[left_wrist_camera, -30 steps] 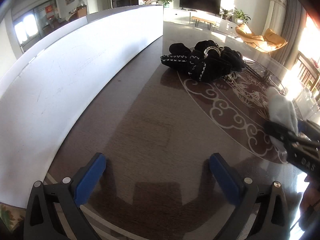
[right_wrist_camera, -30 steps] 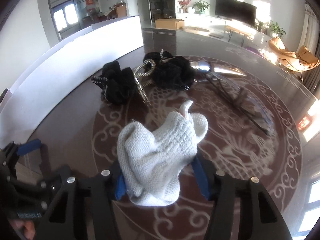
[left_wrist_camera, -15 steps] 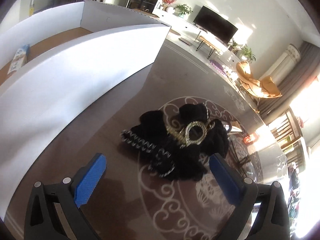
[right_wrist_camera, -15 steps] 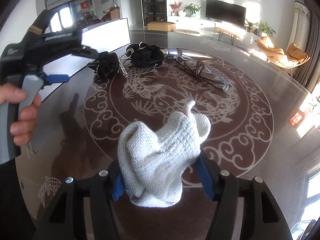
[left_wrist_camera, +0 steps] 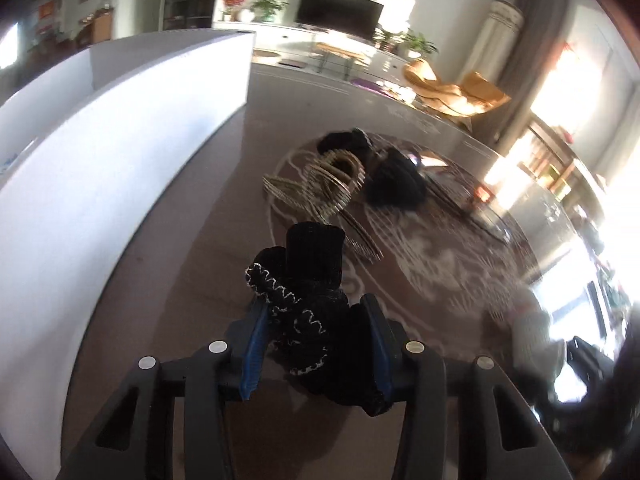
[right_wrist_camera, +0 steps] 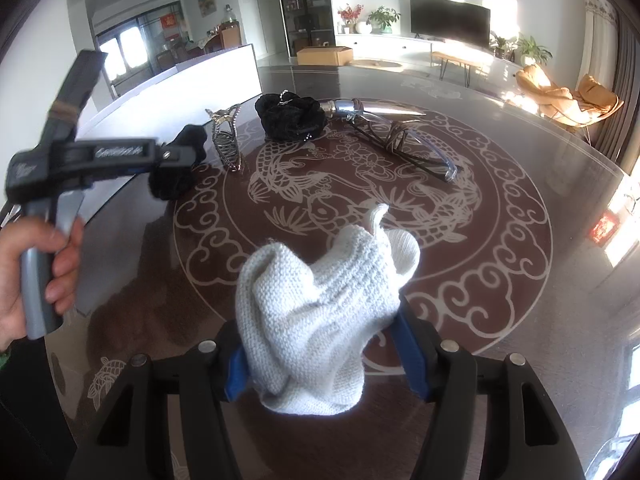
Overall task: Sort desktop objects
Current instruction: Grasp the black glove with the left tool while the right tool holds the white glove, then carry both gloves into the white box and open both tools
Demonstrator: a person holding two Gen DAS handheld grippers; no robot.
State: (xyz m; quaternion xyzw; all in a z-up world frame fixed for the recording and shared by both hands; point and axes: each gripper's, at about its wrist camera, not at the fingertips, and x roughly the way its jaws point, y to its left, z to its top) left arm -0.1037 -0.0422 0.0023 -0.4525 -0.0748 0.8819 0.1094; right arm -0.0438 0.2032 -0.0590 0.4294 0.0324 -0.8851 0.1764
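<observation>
While clamped, black glove [left_wrist_camera: 316,304] fills left hand-held gripper [left_wrist_camera: 314,344].

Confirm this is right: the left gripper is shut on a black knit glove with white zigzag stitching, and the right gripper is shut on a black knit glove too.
Not quite. The right gripper is shut on a white knit glove, as the right wrist view shows. The left gripper does hold the black knit glove with white zigzag stitching.

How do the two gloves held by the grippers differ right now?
The black glove is dark with white zigzag cuff stitching; the white glove is plain pale knit. The black glove sits in the left gripper, the white glove in the right gripper. Both are bunched knit gloves, clamped between blue pads above the table.
</observation>
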